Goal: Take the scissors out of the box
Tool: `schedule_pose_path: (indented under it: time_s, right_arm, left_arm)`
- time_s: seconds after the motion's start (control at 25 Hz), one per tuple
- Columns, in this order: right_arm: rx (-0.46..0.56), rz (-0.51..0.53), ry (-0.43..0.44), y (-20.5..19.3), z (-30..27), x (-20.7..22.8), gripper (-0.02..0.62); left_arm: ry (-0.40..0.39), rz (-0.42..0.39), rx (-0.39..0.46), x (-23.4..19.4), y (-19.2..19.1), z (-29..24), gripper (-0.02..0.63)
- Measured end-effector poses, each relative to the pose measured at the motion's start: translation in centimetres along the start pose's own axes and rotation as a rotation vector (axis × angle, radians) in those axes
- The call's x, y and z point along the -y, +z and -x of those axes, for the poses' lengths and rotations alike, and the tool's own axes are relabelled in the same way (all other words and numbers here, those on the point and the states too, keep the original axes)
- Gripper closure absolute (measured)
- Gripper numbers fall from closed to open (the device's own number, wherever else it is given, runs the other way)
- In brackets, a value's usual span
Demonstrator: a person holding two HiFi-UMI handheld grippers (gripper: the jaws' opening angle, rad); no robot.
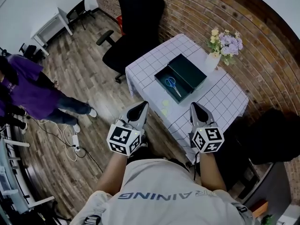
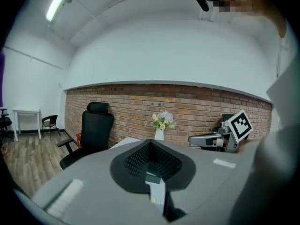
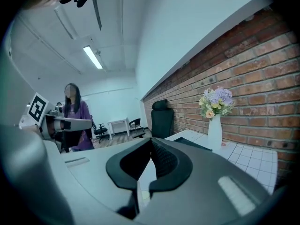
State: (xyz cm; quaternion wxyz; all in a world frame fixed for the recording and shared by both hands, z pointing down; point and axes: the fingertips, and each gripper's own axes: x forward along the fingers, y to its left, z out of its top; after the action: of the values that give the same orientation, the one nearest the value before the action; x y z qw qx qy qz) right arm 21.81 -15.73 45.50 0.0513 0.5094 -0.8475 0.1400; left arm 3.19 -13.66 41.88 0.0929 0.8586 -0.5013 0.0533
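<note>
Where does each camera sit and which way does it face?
Head view: on the person's head, steeply down at table, box with scissors; torso, left gripper, right gripper show.
Left gripper view: on the left gripper, facing the brick wall; its shut jaws show.
Right gripper view: on the right gripper, looking along that wall; its shut jaws show.
Shared: both gripper views show the flower vase, the office chair, each other's gripper.
</note>
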Motion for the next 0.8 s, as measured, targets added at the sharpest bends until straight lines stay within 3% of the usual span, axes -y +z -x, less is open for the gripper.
schedule_pose_path:
  time_s: [0.36,0.8]
  right_arm:
    - [-0.044,0.022,-0.099,2.0,-8.4,1.1,0.581]
    - [-0.183,-0.015,-0.153,-0.8,-17.6,0.4,0.575]
  left_arm:
    - [-0.121,-0.017,-0.009,-7.1,2.1,-8.0,0.603]
    - [-0.241,0.016,-0.089,-14.5,0.7,-13.7,0.603]
